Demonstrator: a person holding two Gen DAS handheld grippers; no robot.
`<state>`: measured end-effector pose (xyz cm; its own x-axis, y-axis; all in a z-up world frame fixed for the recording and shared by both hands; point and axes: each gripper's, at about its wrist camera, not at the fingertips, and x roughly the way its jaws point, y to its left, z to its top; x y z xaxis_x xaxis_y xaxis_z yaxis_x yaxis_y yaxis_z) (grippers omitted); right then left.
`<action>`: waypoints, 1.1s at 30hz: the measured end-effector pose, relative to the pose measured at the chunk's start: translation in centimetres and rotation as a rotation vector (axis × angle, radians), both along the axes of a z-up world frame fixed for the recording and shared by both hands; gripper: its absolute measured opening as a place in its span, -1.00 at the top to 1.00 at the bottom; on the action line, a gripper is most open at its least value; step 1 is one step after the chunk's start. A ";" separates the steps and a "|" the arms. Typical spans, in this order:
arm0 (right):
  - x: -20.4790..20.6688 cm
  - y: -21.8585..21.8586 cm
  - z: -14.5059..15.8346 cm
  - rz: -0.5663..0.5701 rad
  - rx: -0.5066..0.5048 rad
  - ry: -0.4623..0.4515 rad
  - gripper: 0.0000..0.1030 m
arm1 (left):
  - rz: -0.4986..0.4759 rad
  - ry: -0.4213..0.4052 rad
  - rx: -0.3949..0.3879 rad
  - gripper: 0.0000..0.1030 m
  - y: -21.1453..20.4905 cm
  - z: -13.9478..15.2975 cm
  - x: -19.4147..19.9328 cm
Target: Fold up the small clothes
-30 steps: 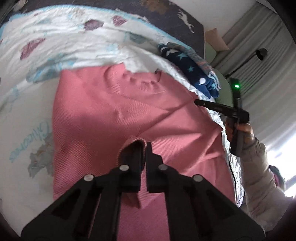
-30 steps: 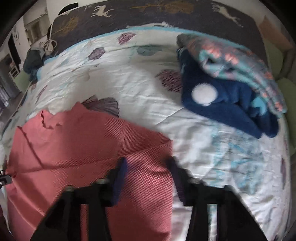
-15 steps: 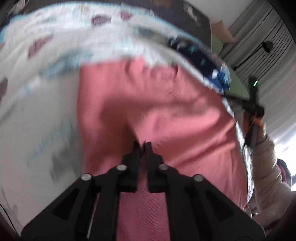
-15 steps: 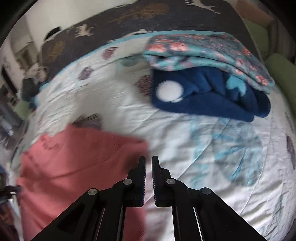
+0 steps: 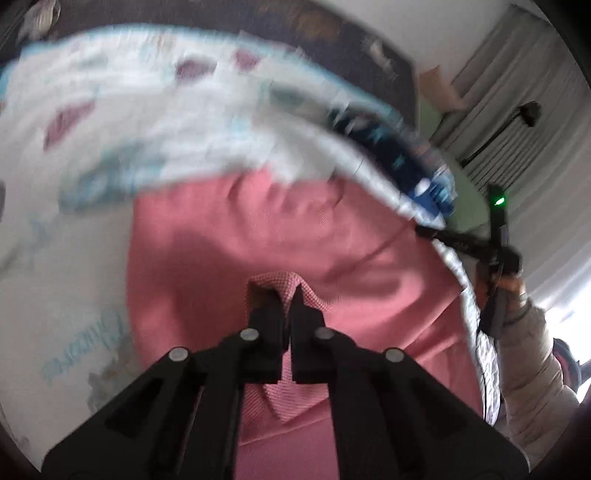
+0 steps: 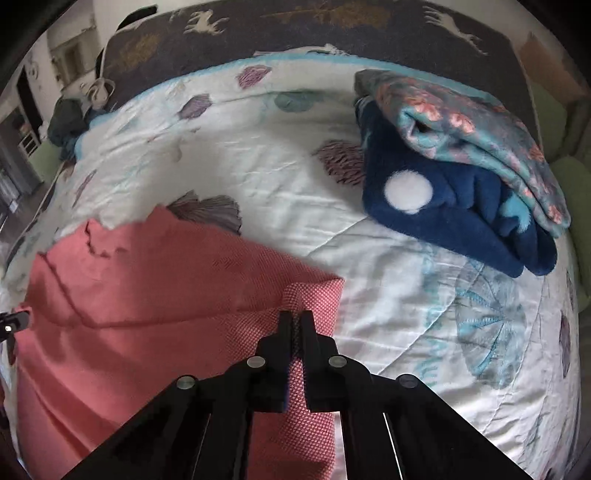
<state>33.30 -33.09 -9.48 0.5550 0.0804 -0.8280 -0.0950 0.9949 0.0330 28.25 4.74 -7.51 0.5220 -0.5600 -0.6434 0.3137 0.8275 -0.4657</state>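
Observation:
A pink knitted garment (image 5: 229, 251) lies spread on the white patterned quilt (image 5: 110, 110). My left gripper (image 5: 287, 295) is shut on a raised pinch of the garment's near edge, with fabric bunched around its tips. In the right wrist view the same pink garment (image 6: 147, 288) fills the lower left, and my right gripper (image 6: 294, 317) is shut on its near right corner, the cloth pulled up between the jaws. From the left wrist view the other gripper (image 5: 495, 240) shows at the right edge of the bed, held by a hand in a pale sleeve.
Two folded pieces are stacked at the back right of the bed: a dark blue fleece with a white pompom (image 6: 454, 218) and a teal floral piece (image 6: 472, 129) on top. A dark headboard cover (image 6: 332, 29) runs behind. Grey curtains (image 5: 517, 129) hang right.
Both grippers let go for a moment, shifted, and now pinch the pink garment again: the left on its near edge, the right on its right corner. The left view is blurred by motion.

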 end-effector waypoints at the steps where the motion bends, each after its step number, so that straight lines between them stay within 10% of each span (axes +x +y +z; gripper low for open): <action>1: -0.2 -0.6 0.5 -0.018 0.035 -0.031 0.93 | -0.013 -0.038 -0.035 0.94 0.2 0.9 -0.2; 6: 0.6 -4.8 0.8 -0.150 0.169 -0.046 0.89 | 0.057 0.005 0.058 0.86 1.1 0.4 1.7; 10: -1.3 -5.4 0.5 -0.165 0.163 -0.012 0.71 | 0.177 0.138 0.089 0.37 3.5 -2.6 1.1; 18: -10.0 2.9 4.2 0.177 0.020 -0.106 0.31 | 0.065 0.119 0.087 -0.03 1.6 -2.8 -2.2; 21: -11.4 7.3 3.5 0.268 -0.111 -0.140 0.05 | 0.080 0.141 0.015 -0.02 0.7 -3.2 -0.5; 22: -11.6 8.9 2.8 0.284 -0.192 -0.157 -0.01 | 0.086 0.139 -0.024 0.16 0.5 -3.3 0.3; 23: -11.2 9.5 2.2 0.283 -0.241 -0.161 -0.01 | 0.089 0.146 -0.049 0.91 0.4 -3.4 0.7; 26: -10.6 10.0 0.3 0.271 -0.378 -0.149 -0.01 | 0.074 0.145 -0.171 0.89 1.2 -1.1 0.4; 29: -9.4 7.4 -1.2 0.172 -0.471 -0.130 -0.02 | 0.049 0.040 -0.081 0.89 2.2 2.4 -2.1; 33: -9.2 1.3 -1.5 -0.010 -0.304 -0.052 -0.25 | 0.054 0.124 -0.050 0.88 4.6 -0.2 -3.6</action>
<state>24.13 -31.76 -11.00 0.5967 -0.1721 -0.7838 -0.0792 0.9593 -0.2710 24.68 9.37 -7.74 0.4705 -0.5661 -0.6769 0.2064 0.8164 -0.5393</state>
